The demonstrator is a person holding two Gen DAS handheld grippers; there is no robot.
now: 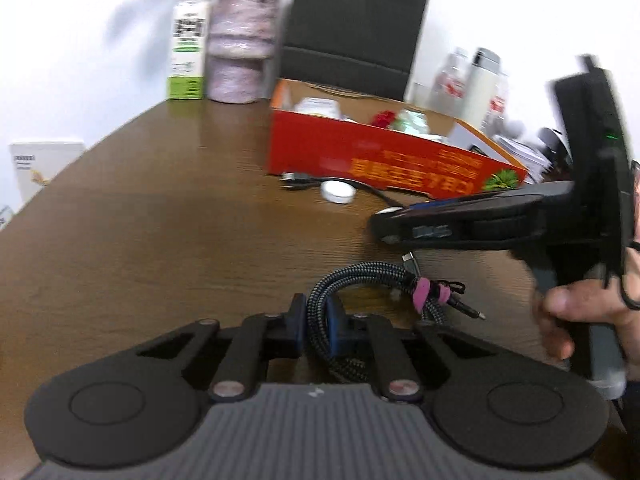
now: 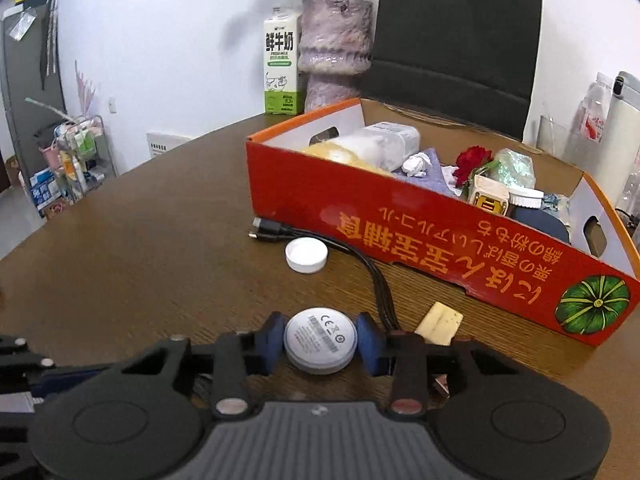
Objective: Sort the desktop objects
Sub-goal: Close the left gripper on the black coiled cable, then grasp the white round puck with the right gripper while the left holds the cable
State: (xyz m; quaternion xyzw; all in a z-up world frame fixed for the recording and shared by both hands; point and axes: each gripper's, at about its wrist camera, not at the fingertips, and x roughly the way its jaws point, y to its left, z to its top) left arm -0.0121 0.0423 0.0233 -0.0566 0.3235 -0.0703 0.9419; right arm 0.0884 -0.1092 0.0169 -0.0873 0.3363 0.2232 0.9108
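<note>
The red cardboard box (image 2: 420, 232) lies ahead and to the right of the right claw (image 2: 320, 342), whose pads pinch a round white charger puck (image 2: 320, 338) low over the table (image 2: 140, 260), pitched downward. The left claw (image 1: 318, 330), further from the box, seems clamped on a braided cable bundle (image 1: 360, 280).

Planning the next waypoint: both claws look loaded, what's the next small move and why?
Probably lift the right claw toward the open red cardboard box: its blue pads bracket the round white disc on the brown wooden table. The left claw pinches the coiled braided cable and could follow.
</note>
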